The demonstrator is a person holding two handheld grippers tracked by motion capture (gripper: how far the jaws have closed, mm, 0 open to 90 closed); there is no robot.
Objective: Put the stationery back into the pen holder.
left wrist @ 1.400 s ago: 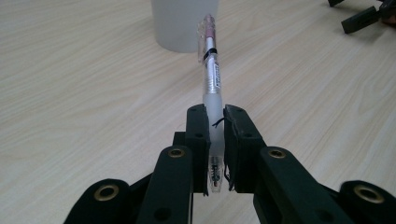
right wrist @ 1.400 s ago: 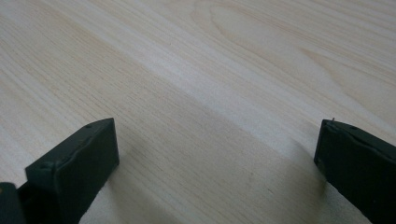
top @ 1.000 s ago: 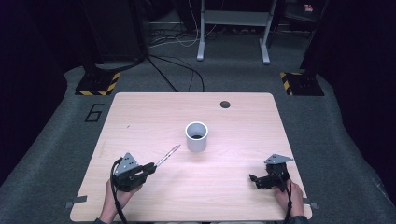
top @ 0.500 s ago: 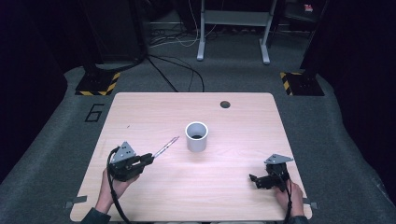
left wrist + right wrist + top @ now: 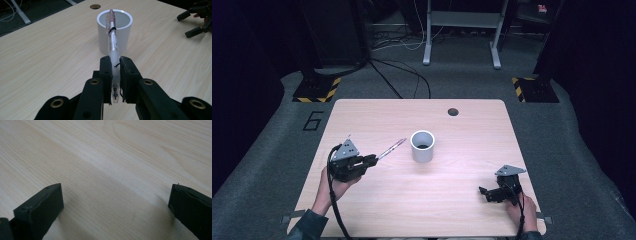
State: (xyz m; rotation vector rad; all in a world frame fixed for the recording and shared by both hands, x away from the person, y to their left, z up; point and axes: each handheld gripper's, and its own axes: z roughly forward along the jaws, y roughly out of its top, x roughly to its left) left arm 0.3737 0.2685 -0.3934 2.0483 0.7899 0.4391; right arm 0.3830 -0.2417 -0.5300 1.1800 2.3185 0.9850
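left gripper [image 5: 115, 62], lower centre of the left gripper view: its two black jaws are closed tight on the lower barrel of a clear pen [image 5: 111, 32], which rises from them toward the top of the frame, its pink-tinted end lying across the mouth of the white cup [image 5: 115, 30] in this line of sight. in the high view the same gripper [image 5: 371, 159] sits left of centre, and the pen [image 5: 391, 148] slants up and to the right, its tip short of the cup [image 5: 422, 146] and apart from the rim. the cup stands upright near the middle of the wooden table [image 5: 472, 125], with a dark round hole [image 5: 453, 111] in the tabletop above and right of it. right gripper [image 5: 484, 192], lower right of the high view: it rests low by the table edge, jaws spread wide with nothing between them, bare wood showing in the gap in the right gripper view.

judged step: placing the pen into the cup. to do it well, carry the free end over the opening, tilt the pen toward upright so its end clears the near rim, lower it inside, and only then part the jaws; a push against the wall could tip the light cup.
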